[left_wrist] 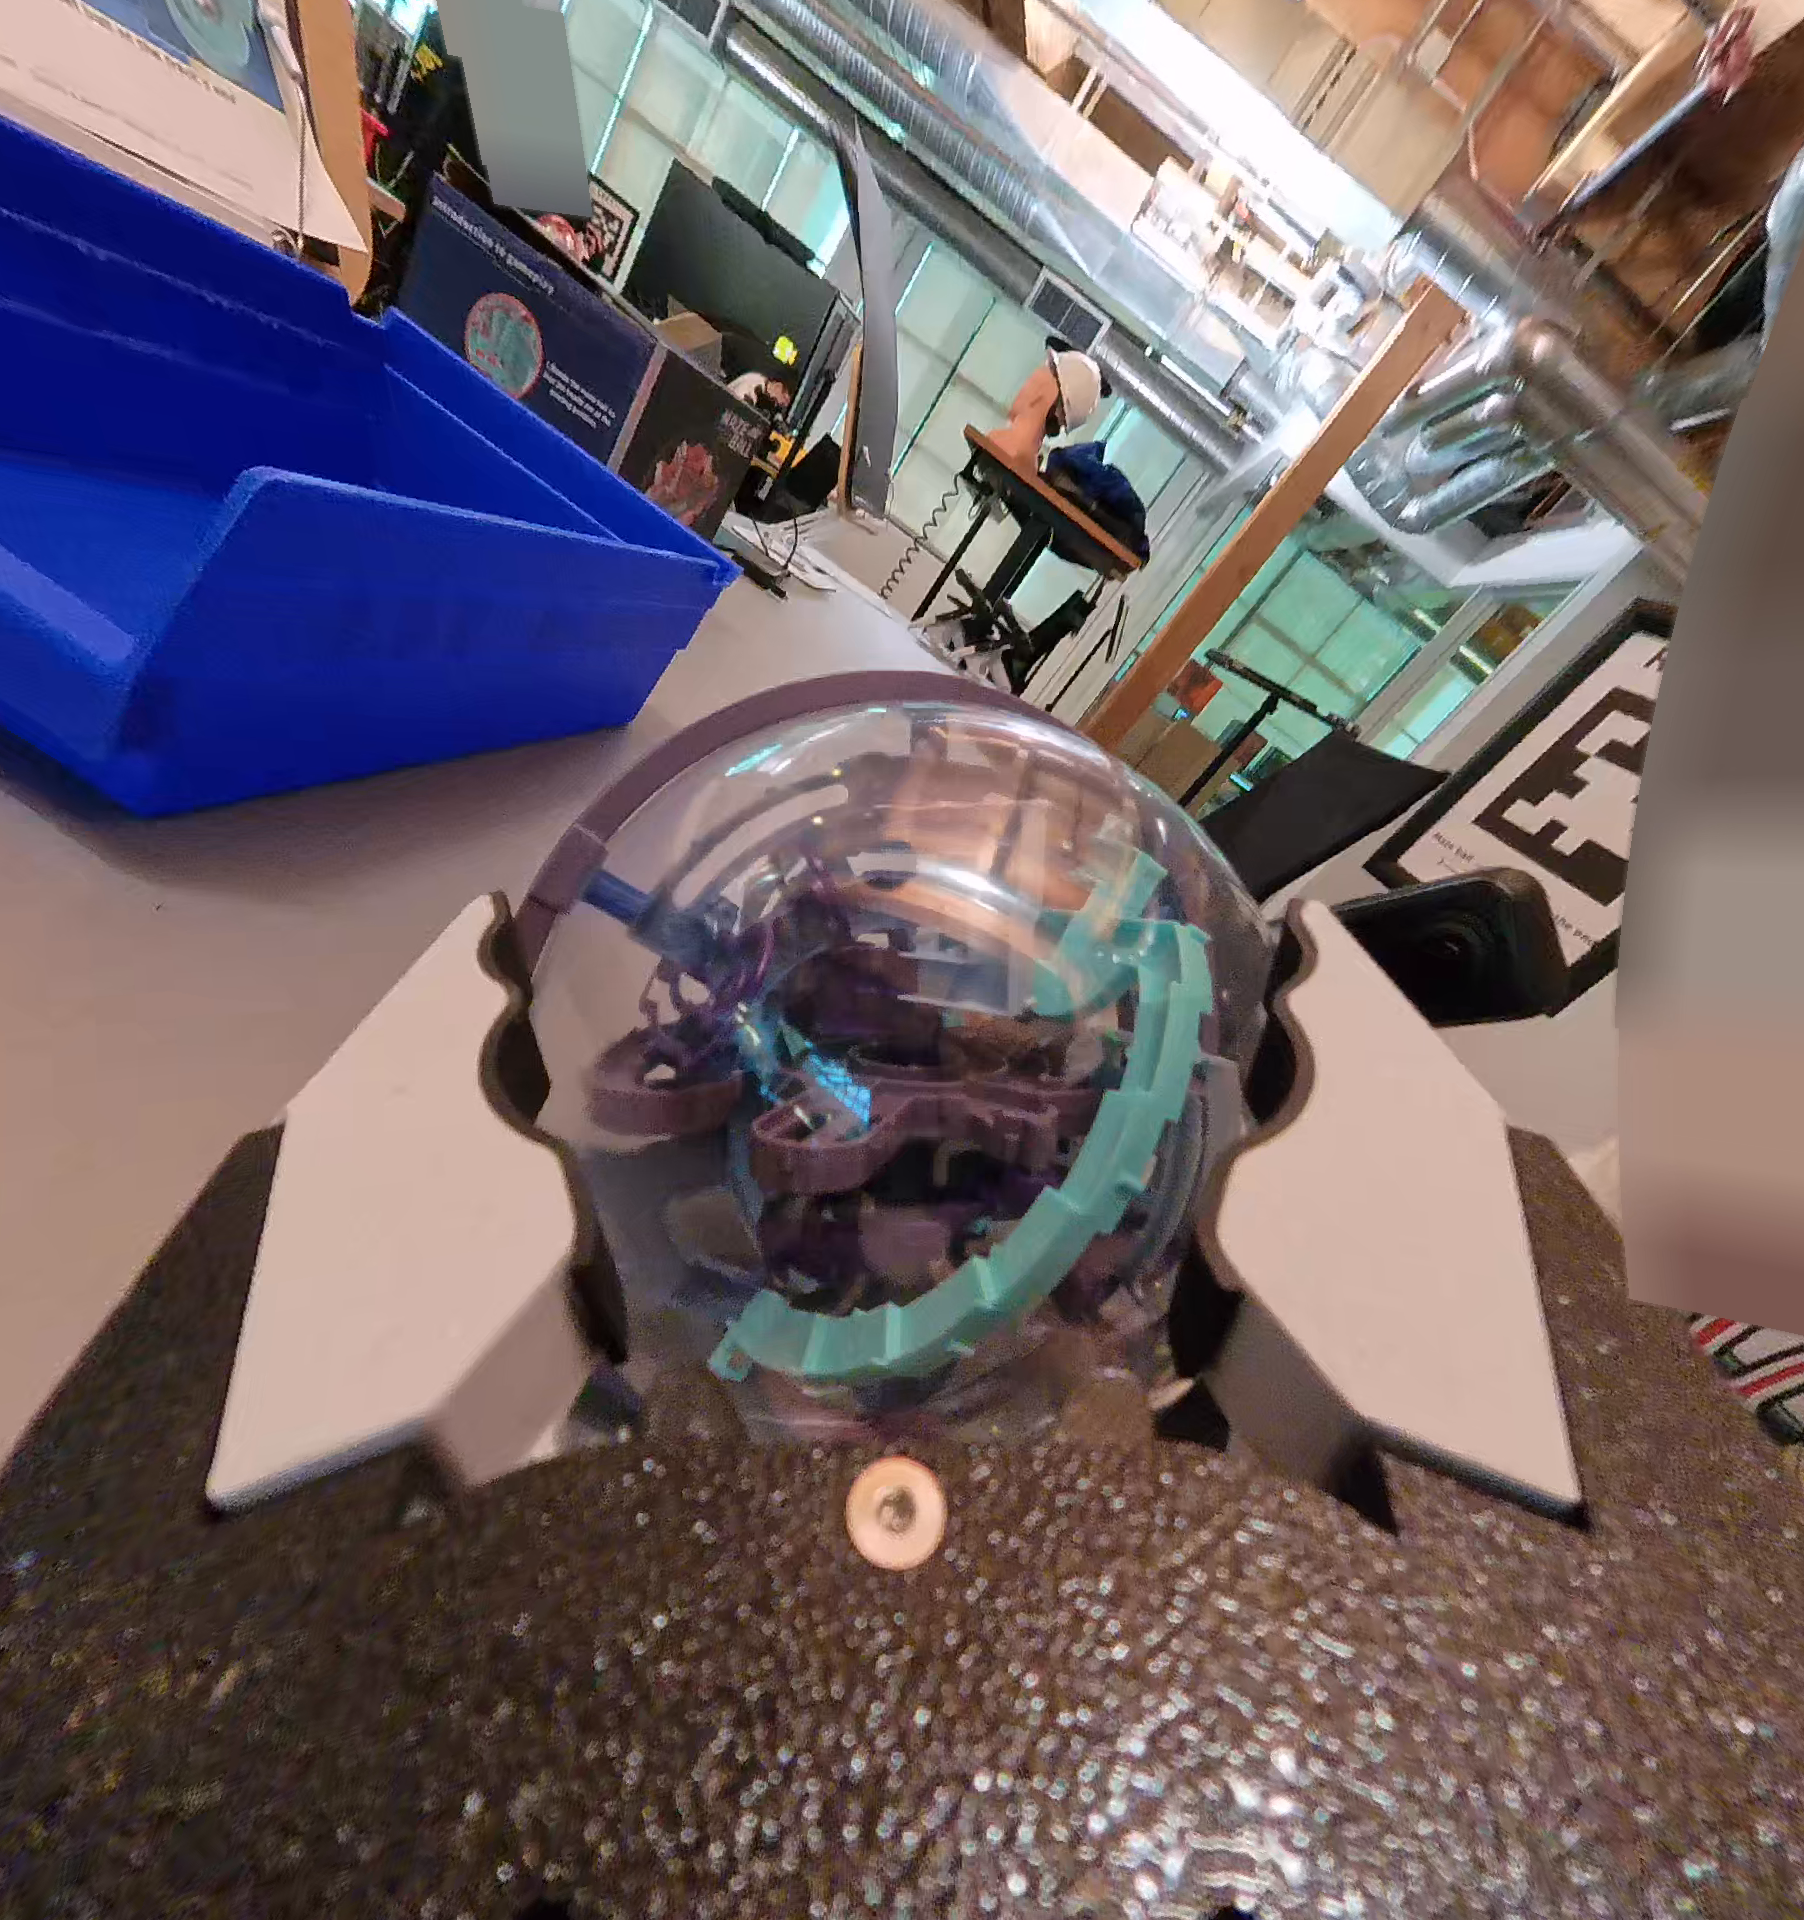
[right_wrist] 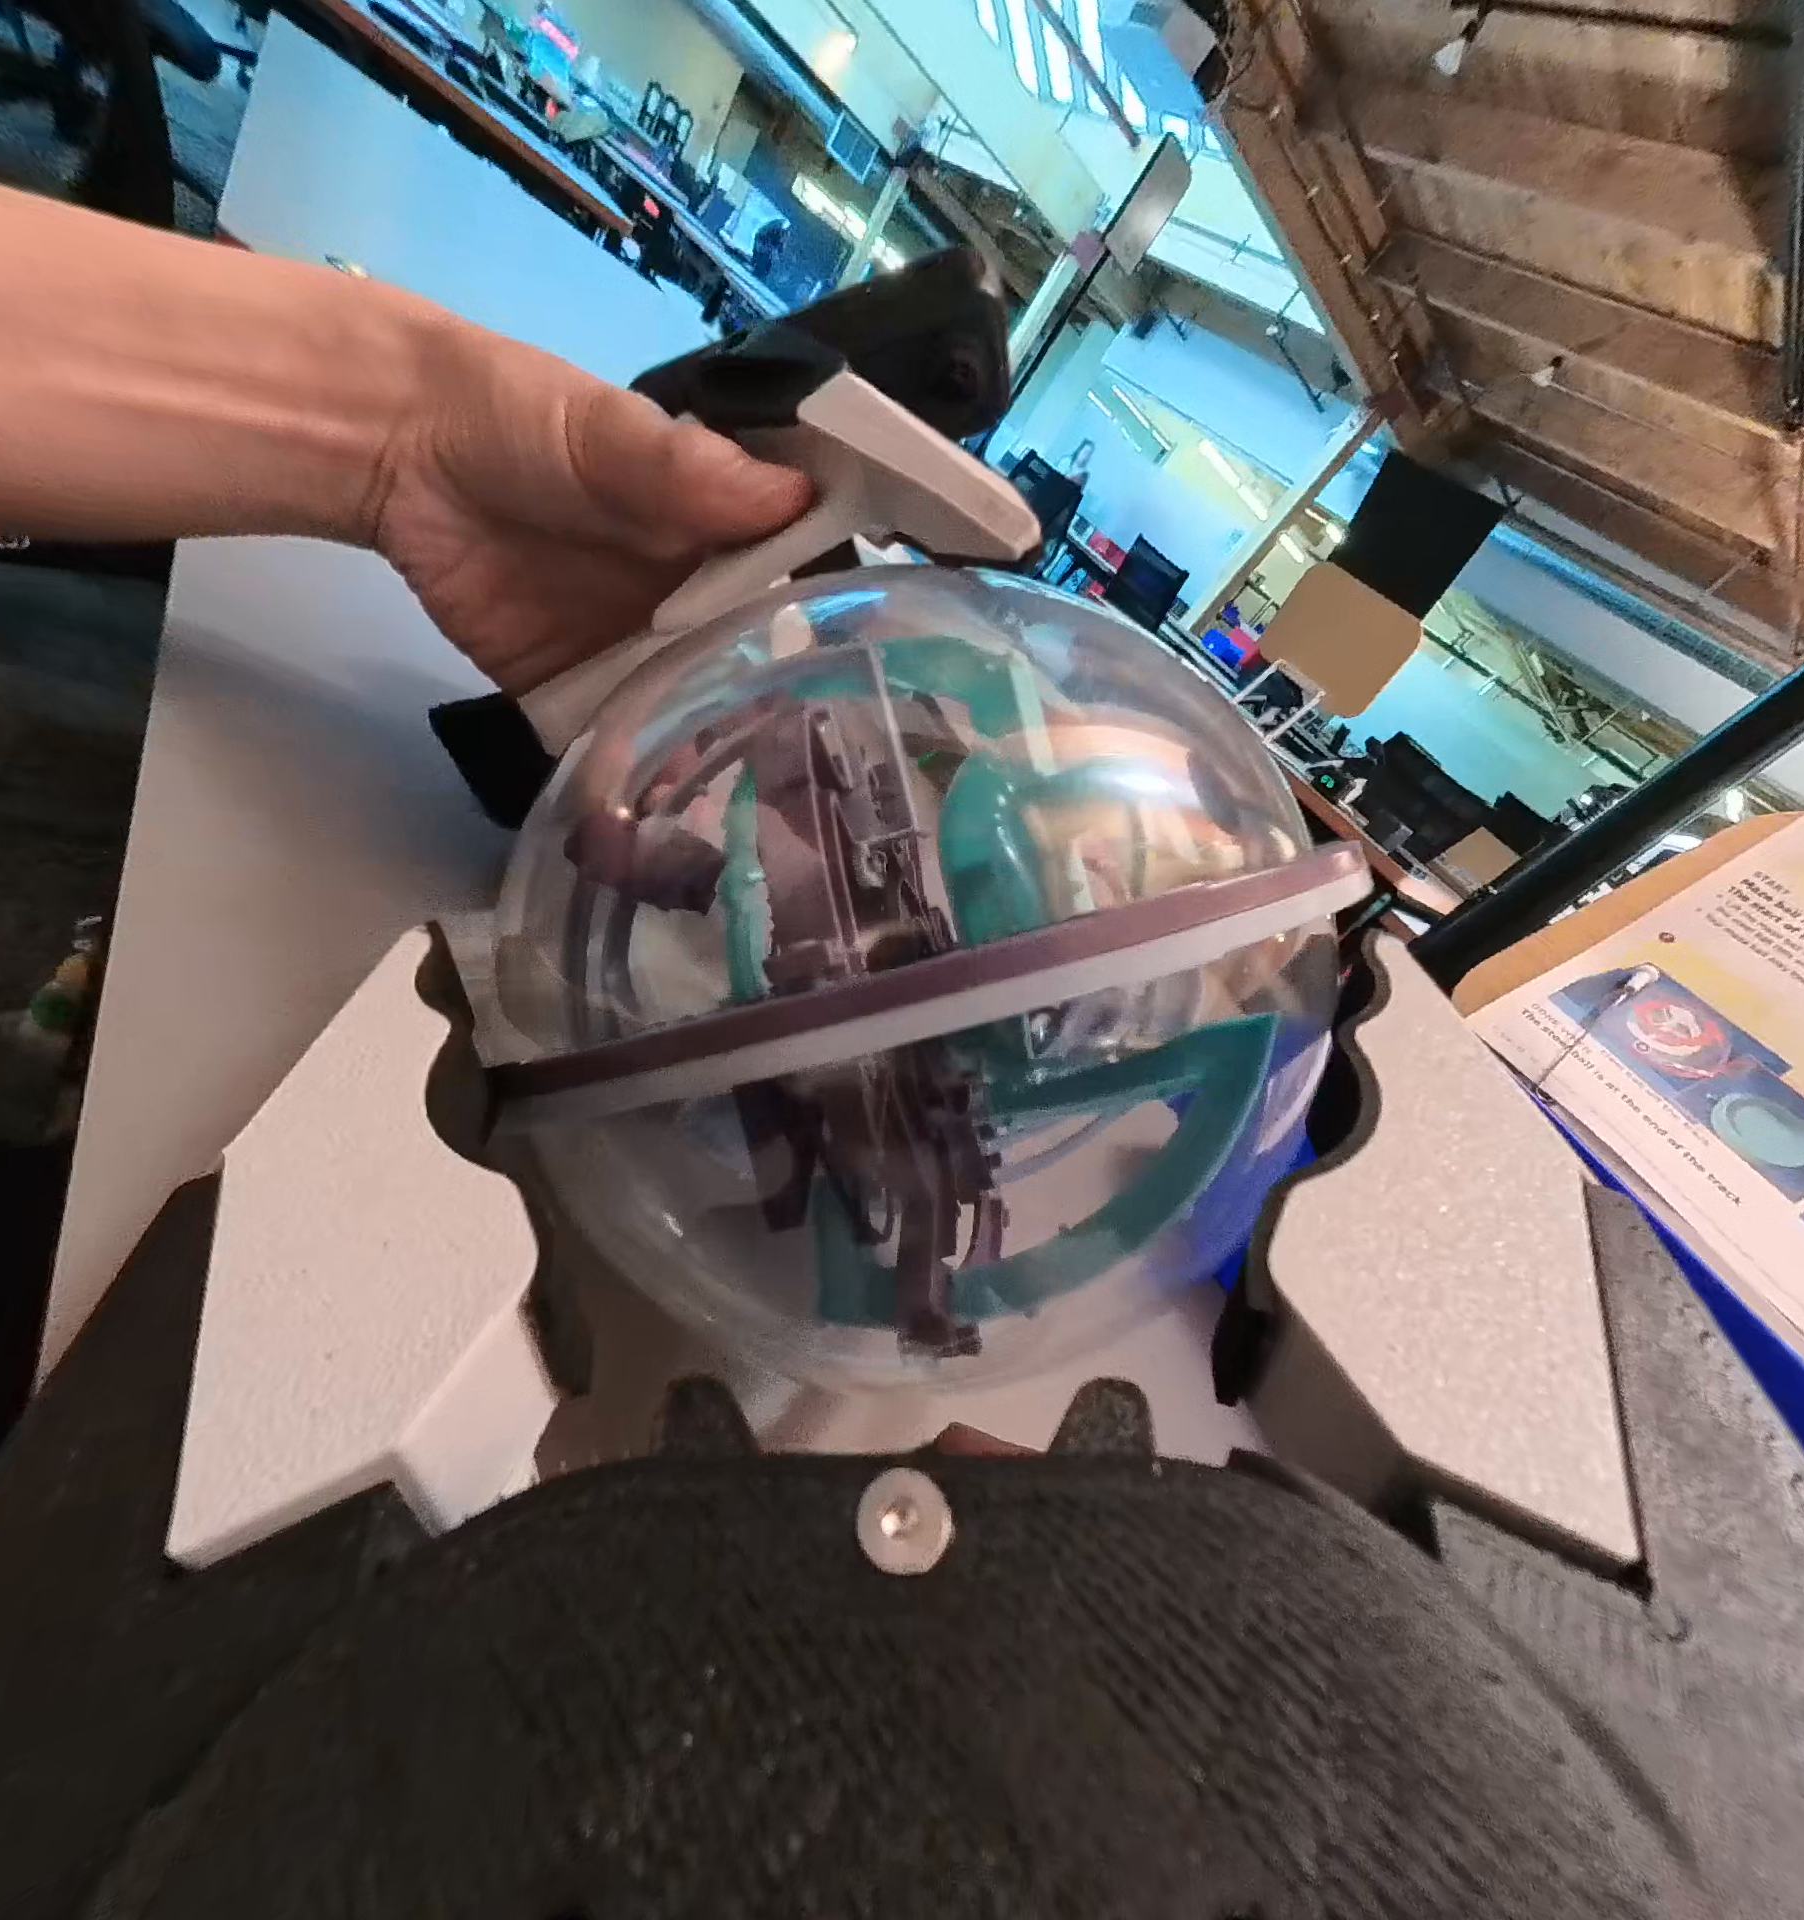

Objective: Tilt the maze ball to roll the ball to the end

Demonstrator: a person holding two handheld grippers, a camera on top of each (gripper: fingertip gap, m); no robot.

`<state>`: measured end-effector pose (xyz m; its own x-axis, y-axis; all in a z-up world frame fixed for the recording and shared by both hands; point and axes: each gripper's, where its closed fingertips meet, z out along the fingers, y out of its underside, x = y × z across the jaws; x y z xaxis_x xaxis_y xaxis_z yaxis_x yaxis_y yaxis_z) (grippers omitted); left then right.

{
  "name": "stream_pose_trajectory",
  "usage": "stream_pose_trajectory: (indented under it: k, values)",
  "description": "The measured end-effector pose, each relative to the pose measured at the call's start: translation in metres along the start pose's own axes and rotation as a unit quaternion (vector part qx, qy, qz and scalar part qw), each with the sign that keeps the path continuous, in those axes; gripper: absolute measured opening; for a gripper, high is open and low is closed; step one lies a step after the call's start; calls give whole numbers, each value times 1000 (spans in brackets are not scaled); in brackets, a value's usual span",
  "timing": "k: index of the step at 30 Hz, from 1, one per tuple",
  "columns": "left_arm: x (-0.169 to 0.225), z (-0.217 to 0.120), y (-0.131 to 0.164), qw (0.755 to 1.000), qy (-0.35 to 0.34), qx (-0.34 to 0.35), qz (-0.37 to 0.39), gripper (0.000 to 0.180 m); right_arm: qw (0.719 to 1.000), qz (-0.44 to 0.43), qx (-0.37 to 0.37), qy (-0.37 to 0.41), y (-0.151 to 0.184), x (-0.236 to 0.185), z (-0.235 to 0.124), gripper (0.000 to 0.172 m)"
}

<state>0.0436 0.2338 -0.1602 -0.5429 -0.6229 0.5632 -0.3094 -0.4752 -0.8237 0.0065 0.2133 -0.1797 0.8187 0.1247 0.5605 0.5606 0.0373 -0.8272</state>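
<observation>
Grey tabletop (left_wrist: pixel 254 935) in a workshop, with a clear plastic maze ball (left_wrist: pixel 877 1049) banded in purple, lifted above it between two grippers.

Both the left gripper (left_wrist: pixel 882 997) and the right gripper (right_wrist: pixel 903 1039) clamp the globe from opposite sides, pads pressed to its shell; a blue plastic bin (left_wrist: pixel 285 582) sits toward the tabletop's far left edge, and an instruction sheet (right_wrist: pixel 1708 1049) lies at the right.
</observation>
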Motion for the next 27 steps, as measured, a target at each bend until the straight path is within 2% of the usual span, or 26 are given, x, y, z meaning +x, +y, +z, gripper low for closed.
stream_pose_trajectory:
  k: [7,14,21,27]
  values:
    - [10,4,16,998,31,-40,-34,134,999,0,18,-49,-13,-6,-18,155]
    - [16,9,21,998,36,-59,5,135,998,-32,-31,-54,-4,-4,-27,154]
    - [21,11,10,993,37,-25,110,129,995,-81,-57,-32,7,-1,-26,153]
    - [21,13,10,994,38,-20,105,129,992,-100,-69,-31,11,-2,-26,158]
